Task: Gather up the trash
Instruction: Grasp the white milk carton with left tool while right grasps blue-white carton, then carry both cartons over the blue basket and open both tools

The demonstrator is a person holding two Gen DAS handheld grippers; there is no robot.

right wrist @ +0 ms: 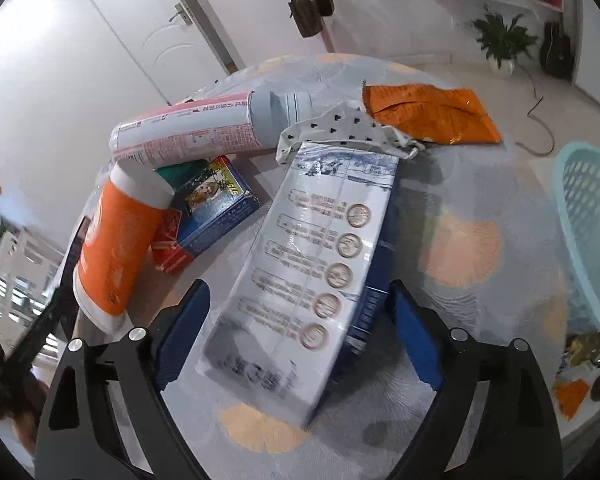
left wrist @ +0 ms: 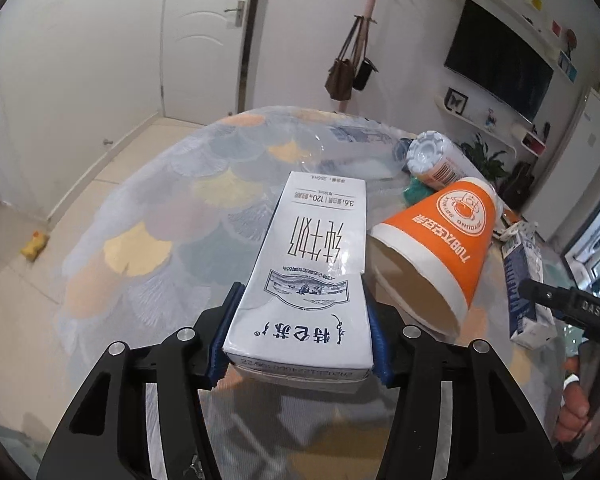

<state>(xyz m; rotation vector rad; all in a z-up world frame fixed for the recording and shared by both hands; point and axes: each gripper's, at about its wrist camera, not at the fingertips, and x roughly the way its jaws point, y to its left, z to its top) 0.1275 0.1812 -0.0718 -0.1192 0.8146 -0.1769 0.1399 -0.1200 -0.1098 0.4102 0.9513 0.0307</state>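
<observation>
milk carton (left wrist: pixel 304 276) lengthwise, pointing away, in left tongs (left wrist: pixel 298 346)

left tongs (left wrist: pixel 298 344) clamp shut on a carton (left wrist: pixel 312 264); right tongs (right wrist: pixel 296 336) gape wide, gripping nothing.

My round table (right wrist: pixel 480 184), under its scalloped fan-print cloth, fills the middle of both views. On it in the right wrist view: a big blue-and-white carton (right wrist: pixel 312 264) lying at centre, an orange paper cup (right wrist: pixel 116 240) on its side at left, a small blue box (right wrist: pixel 216 204) and a red packet (right wrist: pixel 170 248) beside it, a pink-labelled bottle (right wrist: pixel 188 132) above them, an orange wrapper (right wrist: pixel 432 114) at upper right, and a turquoise basket (right wrist: pixel 592 232) at the right edge.
</observation>
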